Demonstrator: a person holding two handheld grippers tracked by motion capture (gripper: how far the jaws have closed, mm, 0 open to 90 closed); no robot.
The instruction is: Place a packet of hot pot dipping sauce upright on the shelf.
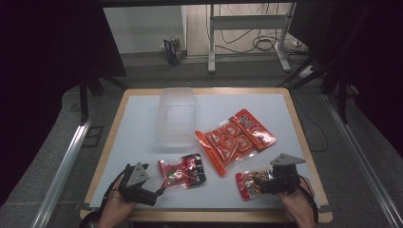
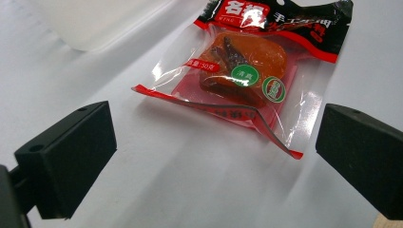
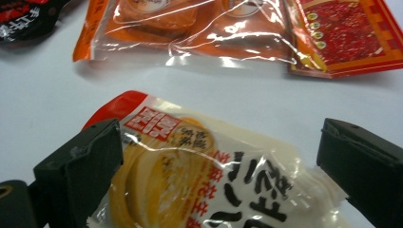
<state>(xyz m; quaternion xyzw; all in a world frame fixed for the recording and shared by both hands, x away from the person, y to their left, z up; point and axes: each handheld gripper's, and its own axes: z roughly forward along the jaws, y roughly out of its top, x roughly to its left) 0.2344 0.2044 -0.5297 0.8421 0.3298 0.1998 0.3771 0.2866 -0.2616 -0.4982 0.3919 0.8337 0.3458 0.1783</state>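
- Left gripper [image 1: 159, 191]: held at the near left edge of the worktop [image 1: 142, 118], its jaws spread wide with nothing between them. In the left gripper view [image 2: 216, 156] both black jaws stand apart over bare white surface.
- Dark-topped snack packet [image 1: 182, 172]: lies flat just ahead of the left gripper, toward the middle of the worktop. In the left gripper view the packet [image 2: 247, 71] sits beyond the jaws and slightly toward the right one, its clear sealed edge nearest, its black printed header farthest. Its long axis runs roughly away from the gripper. The two are apart, not touching.
- Right gripper [image 1: 259, 183]: at the near right edge, jaws open and straddling the pale snack pouch [image 1: 249, 184]. In the right gripper view [image 3: 218, 166] the pouch [image 3: 199, 175] lies between the jaws, its red corner pointing away; the left jaw overlaps the pouch's edge, though contact cannot be told.
- Large orange multipack [image 1: 235, 138]: lies diagonally in the middle of the worktop, beyond both small packets, well apart from either gripper.
- Clear plastic container [image 1: 177, 116]: stands beyond the packets, left of the multipack, apparently empty.
- Judgement: the right gripper is the nearer to a grasp, since closing would pinch the pouch; the left needs a short advance first.
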